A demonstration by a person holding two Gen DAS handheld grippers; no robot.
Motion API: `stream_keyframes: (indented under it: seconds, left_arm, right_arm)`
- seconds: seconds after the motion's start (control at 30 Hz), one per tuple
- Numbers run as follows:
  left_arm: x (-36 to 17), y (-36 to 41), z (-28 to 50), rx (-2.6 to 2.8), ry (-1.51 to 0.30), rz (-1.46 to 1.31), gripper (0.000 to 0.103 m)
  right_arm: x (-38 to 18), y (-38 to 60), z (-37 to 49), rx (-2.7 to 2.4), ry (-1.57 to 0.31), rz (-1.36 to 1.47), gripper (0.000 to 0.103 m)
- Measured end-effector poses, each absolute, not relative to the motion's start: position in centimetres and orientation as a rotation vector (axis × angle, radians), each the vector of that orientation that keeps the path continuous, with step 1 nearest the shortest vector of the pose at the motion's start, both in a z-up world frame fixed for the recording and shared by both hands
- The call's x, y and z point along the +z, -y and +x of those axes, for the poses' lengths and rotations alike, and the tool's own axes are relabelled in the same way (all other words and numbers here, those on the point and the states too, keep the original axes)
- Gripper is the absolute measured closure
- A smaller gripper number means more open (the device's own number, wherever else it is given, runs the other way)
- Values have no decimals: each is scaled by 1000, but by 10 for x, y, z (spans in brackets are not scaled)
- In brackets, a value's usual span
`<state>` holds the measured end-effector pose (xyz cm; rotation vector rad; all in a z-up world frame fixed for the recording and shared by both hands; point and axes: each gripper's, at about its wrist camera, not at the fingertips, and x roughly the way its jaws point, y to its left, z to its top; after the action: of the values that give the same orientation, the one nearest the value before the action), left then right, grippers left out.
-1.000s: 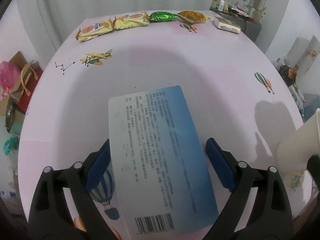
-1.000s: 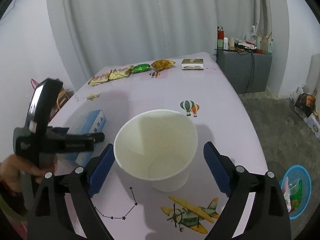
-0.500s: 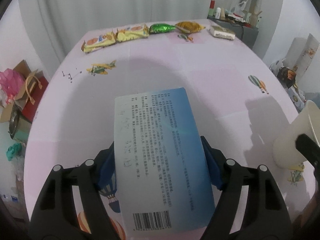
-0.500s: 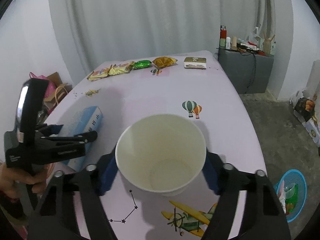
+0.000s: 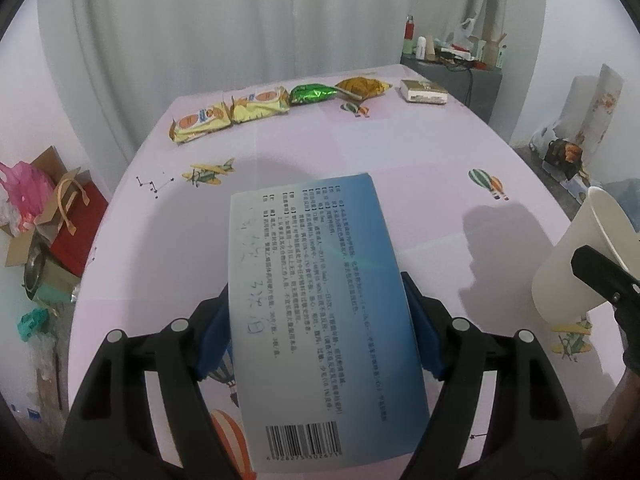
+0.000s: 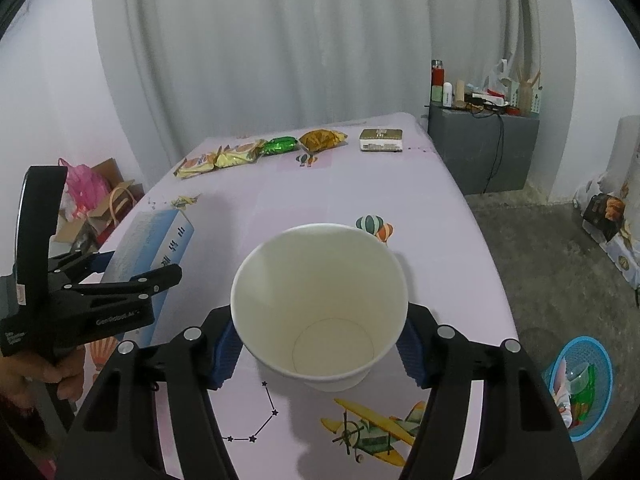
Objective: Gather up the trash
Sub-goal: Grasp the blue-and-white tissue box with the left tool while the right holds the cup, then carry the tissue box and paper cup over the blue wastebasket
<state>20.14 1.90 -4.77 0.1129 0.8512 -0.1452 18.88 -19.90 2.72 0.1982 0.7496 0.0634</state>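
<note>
Blue and white cardboard box [image 5: 320, 312]: it sits between the two blue pads of the left tongs [image 5: 316, 332], with its barcode end nearest the camera. It is lifted and tilted over the near left part of the pink tabletop [image 5: 400, 152].
Left tongs: they have just closed in on the box and now squeeze its two long sides. They hold it.
White paper cup [image 6: 320, 304]: it sits between the pads of the right tongs [image 6: 316, 344], mouth up, over the near edge of the tabletop.
Right tongs: they have just closed in and now press on both sides of the cup. They hold it.
Snack packets at the far edge: four in a row, two yellow packets [image 5: 228, 114], one shiny green packet [image 5: 312, 93] and one orange-brown packet [image 5: 362, 86].
Flat white and gold box [image 5: 423, 91]: one, at the far right corner.
Blue plastic basket [image 6: 580, 388]: one, on the floor to the right of the tabletop, with wrappers in it.
</note>
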Motion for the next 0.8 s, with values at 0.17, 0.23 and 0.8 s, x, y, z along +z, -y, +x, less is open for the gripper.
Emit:
stream_keyframes:
  seconds: [0.17,0.23,0.8]
  left_arm:
    - [-37,-17,193,-152,-823,117,32]
    - [-33,-16,189,-156,-814,114,32]
    - [38,134,167,-546,-736,138,32]
  right_arm:
    - [32,203,185,68,-736,217,40]
    - [35,207,181,68,-726,230,40]
    - [67,363,45,-316,-468,508,40]
